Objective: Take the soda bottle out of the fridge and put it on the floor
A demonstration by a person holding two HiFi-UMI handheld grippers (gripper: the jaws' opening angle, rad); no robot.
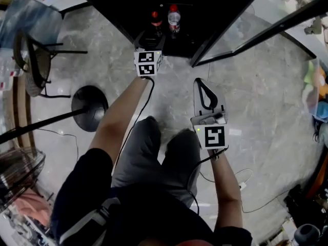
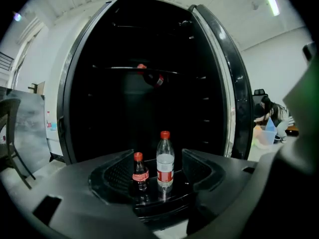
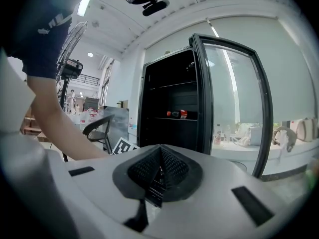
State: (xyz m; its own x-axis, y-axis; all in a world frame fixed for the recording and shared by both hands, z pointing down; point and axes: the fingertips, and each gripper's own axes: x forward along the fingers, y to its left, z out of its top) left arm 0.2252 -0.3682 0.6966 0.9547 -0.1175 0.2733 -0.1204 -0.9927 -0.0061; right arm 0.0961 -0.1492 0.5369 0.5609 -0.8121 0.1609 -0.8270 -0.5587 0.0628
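Note:
The black fridge (image 1: pixel 169 4) stands open ahead of me. On its bottom shelf stand a small dark soda bottle (image 1: pixel 155 20) with a red cap and a taller clear bottle (image 1: pixel 174 18) with a red label. My left gripper (image 1: pixel 148 39) is open just in front of the shelf. In the left gripper view both the soda bottle (image 2: pixel 140 175) and the clear bottle (image 2: pixel 165 164) show beyond its spread fingers, untouched. Another soda bottle (image 2: pixel 152 77) lies on a higher shelf. My right gripper (image 1: pixel 201 83) hangs shut and empty over the floor, back from the fridge.
The glass fridge door (image 1: pixel 246 27) swings open to the right. A chair (image 1: pixel 36 60) and a round fan base (image 1: pixel 89 106) with its pole stand on the left. Cables trail across the marble floor (image 1: pixel 266 111). My knees are just below the grippers. A person (image 2: pixel 271 116) crouches far right.

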